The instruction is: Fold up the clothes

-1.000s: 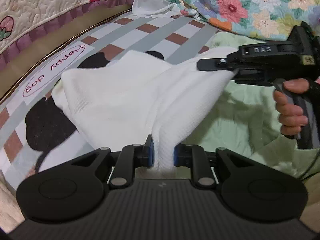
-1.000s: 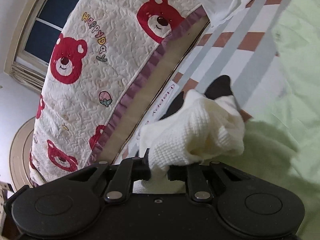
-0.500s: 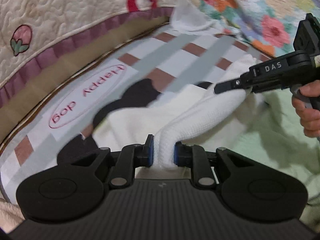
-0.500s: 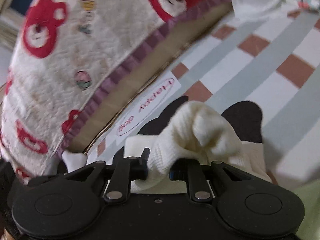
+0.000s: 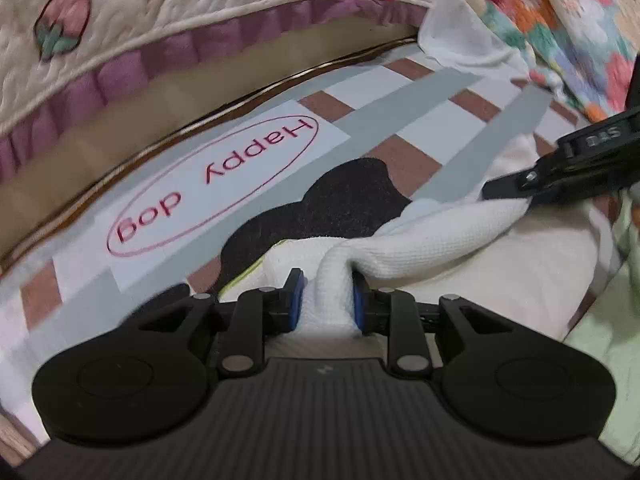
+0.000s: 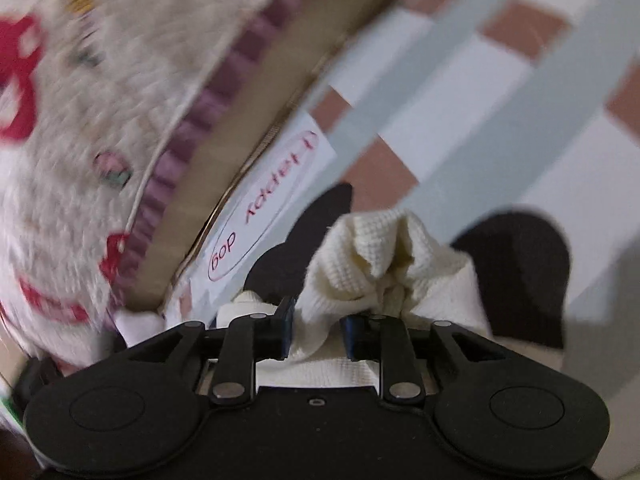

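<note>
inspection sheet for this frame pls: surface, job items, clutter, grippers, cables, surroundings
Surface: bed sheet with grey stripes, brown squares, a black dog shape and a "Happy dog" label.
Job's things: white knit garment, bunched and stretched between both grippers, low over the sheet.
Clutter: pale green cloth at right; white cloth at the far edge.
Grippers: left gripper shut on the garment; right gripper shut on another part of it, fabric bulging ahead of the jaws.
Cables: nothing seen.
Surroundings: quilted bear-print cover with purple frill along the bed edge; floral quilt at far right. The right wrist view is motion-blurred.
</note>
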`<state>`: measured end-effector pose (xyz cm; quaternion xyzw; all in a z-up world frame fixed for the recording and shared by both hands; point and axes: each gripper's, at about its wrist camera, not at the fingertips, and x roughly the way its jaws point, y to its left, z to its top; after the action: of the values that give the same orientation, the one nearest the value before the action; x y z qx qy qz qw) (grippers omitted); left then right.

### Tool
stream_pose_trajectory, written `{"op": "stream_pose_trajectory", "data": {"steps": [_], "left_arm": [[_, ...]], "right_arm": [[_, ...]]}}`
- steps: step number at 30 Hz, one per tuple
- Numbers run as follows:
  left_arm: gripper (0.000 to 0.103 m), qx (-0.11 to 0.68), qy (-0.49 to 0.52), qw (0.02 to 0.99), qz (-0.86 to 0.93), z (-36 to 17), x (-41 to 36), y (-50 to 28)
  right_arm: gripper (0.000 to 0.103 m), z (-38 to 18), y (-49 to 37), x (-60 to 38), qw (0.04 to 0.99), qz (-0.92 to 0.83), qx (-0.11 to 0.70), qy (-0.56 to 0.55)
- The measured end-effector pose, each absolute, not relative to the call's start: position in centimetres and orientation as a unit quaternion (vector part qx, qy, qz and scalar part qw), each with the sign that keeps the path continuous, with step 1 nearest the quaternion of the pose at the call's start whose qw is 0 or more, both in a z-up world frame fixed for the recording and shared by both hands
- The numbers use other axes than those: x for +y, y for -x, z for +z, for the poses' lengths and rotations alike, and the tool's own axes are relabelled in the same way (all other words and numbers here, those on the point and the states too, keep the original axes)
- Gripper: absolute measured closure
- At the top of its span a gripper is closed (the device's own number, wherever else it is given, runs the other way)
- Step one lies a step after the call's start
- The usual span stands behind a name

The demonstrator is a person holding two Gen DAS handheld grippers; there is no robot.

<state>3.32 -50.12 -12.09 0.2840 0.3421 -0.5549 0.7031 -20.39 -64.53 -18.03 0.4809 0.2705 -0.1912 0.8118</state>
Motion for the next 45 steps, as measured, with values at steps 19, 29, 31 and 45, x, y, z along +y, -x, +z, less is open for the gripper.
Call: {"op": "stream_pose_trajectory", "data": {"steps": [19, 29, 31, 45], "left_arm": [[0.078, 0.269, -0.207, 0.751, -0.566, -10.8, -44.8, 0.2], [0.083, 0.359, -0.171, 0.77, -0.499, -15.7, -45.4, -3.4], [0.083, 0.371, -0.167, 0.763, -0.503, -15.6, -45.3, -3.8], [0.083, 0.427, -0.073, 0.755, -0.492, -16.5, -44.4, -5.7]], "right_arm": [[0.068, -14.1, 20.1, -56.2, 0.91, -0.272, 0.308, -0.047], [0.091, -19.0, 18.4, -63.2, 0.833, -0.367, 0.392, -0.134], [0.092, -18.8, 20.5, -64.1, 0.82, -0.394, 0.374, -0.179], [0.062, -17.2, 27.6, -56.7, 0.831, -0.275, 0.218, -0.432]]}}
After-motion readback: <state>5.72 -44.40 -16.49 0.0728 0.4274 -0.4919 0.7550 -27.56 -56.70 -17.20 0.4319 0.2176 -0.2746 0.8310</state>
